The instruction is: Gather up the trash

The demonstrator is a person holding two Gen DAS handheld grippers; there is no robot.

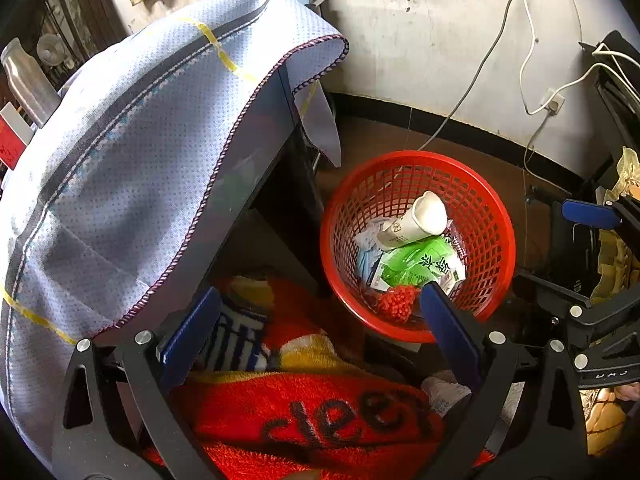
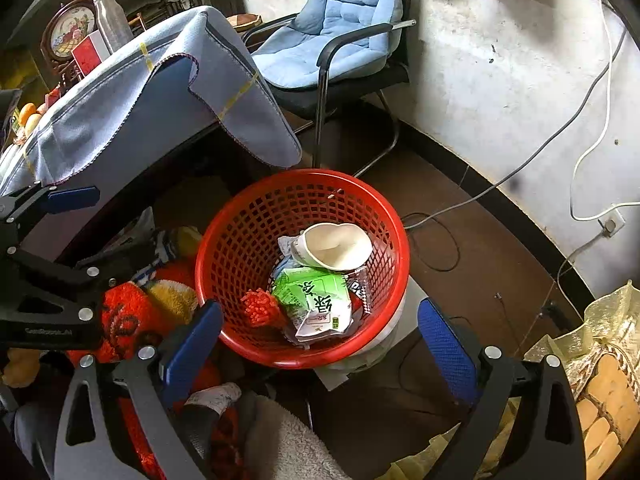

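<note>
The left gripper [image 1: 320, 320] hung wide apart above a red towel [image 1: 312, 416]. A red basket [image 1: 496, 240] to the right held a white cup [image 1: 416, 220] and a green packet [image 1: 420, 264].

— Sitting on the floor: basket [image 2: 240, 240], right of the table [image 1: 256, 152], chair [image 2: 336, 40] behind.
— Lying in it?
— Cup [image 2: 336, 246] resting on a packet [image 2: 316, 300], pompom [image 2: 260, 308] just left of that.
— Hanging over the table edge?
— Cloth [image 1: 132, 152], bottle [image 2: 112, 20] standing further back.

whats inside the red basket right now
The red basket holds a white paper cup lying on a green packet, a red knobbly lump and crumpled wrappers. Whatever lies beneath them is covered.
</note>
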